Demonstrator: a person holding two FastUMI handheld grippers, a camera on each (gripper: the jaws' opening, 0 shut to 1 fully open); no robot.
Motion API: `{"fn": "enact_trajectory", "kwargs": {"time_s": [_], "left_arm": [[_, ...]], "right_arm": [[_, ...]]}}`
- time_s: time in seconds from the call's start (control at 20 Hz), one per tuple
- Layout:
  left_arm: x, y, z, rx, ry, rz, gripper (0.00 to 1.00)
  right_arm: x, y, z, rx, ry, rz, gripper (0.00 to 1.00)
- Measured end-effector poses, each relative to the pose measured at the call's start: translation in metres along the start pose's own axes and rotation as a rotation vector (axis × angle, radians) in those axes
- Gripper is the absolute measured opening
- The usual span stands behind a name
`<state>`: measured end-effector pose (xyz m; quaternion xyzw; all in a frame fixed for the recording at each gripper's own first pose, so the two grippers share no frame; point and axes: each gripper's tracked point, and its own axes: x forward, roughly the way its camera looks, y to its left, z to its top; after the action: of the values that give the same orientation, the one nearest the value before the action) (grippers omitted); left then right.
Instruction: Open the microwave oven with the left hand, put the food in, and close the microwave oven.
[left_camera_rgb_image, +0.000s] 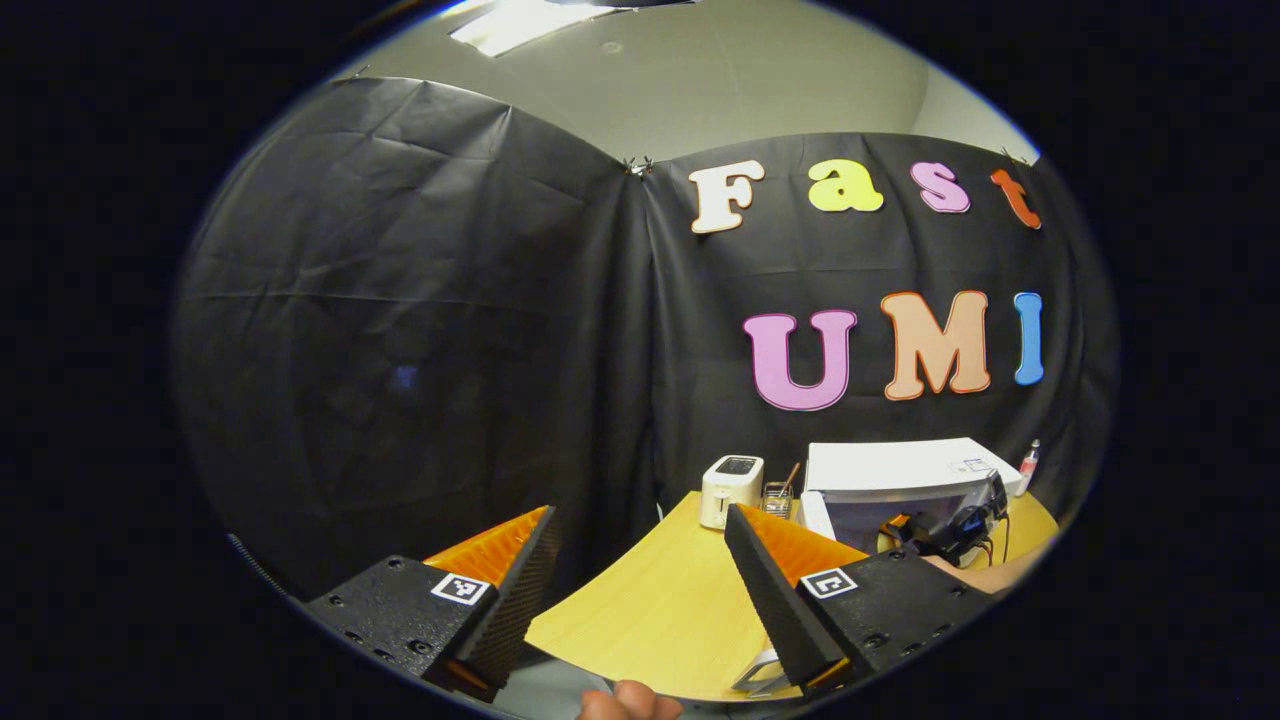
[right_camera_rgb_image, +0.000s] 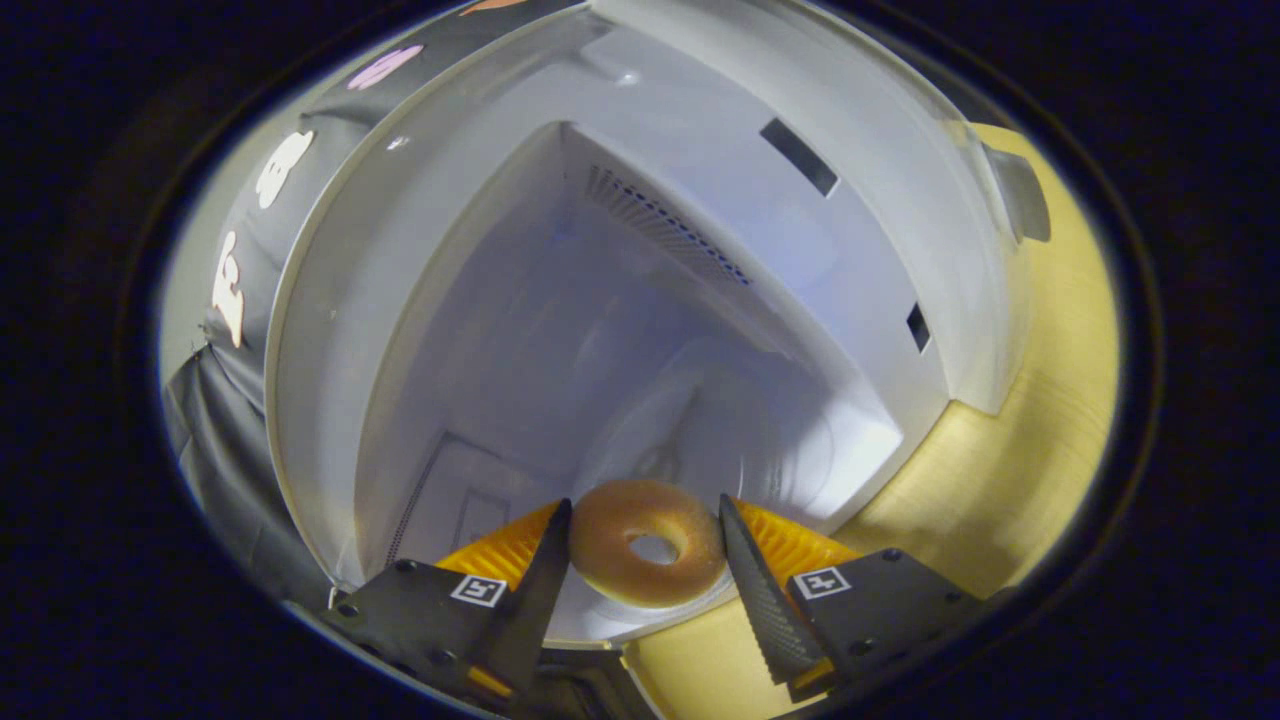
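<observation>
Right tool (right_camera_rgb_image: 645, 545), bottom centre of the right gripper view: both fingers pinched a ring-shaped doughnut (right_camera_rgb_image: 647, 543), one pad on each side. Doughnut sat at the mouth of the open microwave (right_camera_rgb_image: 640, 300), over the pale turntable plate (right_camera_rgb_image: 740, 440) on the cavity floor. White cavity walls took up the frame's middle; vent holes ran along the upper wall. Yellow worktop (right_camera_rgb_image: 1040, 440) showed at right.

Left tool (left_camera_rgb_image: 640, 580), bottom of the left gripper view: fingers spread wide, nothing between them, held above the near edge of the worktop (left_camera_rgb_image: 660, 600). Further off, lower right of the frame: white toaster (left_camera_rgb_image: 730, 490), then the microwave (left_camera_rgb_image: 900, 470), with the right tool (left_camera_rgb_image: 950, 525) at its front.
</observation>
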<state>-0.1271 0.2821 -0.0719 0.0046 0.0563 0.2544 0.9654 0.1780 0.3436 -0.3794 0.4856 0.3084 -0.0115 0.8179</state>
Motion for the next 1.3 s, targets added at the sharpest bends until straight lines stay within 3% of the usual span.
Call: {"fn": "enact_trajectory", "kwargs": {"time_s": [0.35,0.45,0.5,0.75,0.8,0.85,1.0,1.3], "left_arm": [[0.005,0.005,-0.005,-0.001,0.009,0.022,0.97],[0.006,0.004,-0.006,-0.002,0.009,0.022,0.97],[0.006,0.004,-0.005,-0.001,0.008,0.022,0.97],[0.007,0.004,-0.002,0.004,0.009,0.020,0.97],[0.007,0.003,-0.003,0.004,0.012,0.019,0.97],[0.007,0.003,-0.003,0.002,0.013,0.018,0.97],[0.006,0.000,0.000,0.005,0.011,0.011,1.00],[0.001,-0.009,0.006,0.016,-0.004,-0.017,0.97]], "right_arm": [[0.012,0.000,0.008,-0.011,-0.058,-0.020,0.77],[0.011,-0.003,0.008,-0.013,-0.058,-0.029,0.82],[0.011,-0.003,0.007,-0.011,-0.058,-0.030,0.94],[0.009,0.001,0.007,-0.024,-0.049,-0.027,0.95],[0.009,0.000,0.006,-0.029,-0.047,-0.026,0.95],[0.008,-0.001,0.005,-0.033,-0.045,-0.027,0.84],[0.003,-0.001,0.007,-0.062,-0.046,-0.022,0.84],[-0.027,0.004,0.014,-0.140,-0.040,0.023,0.85]]}}
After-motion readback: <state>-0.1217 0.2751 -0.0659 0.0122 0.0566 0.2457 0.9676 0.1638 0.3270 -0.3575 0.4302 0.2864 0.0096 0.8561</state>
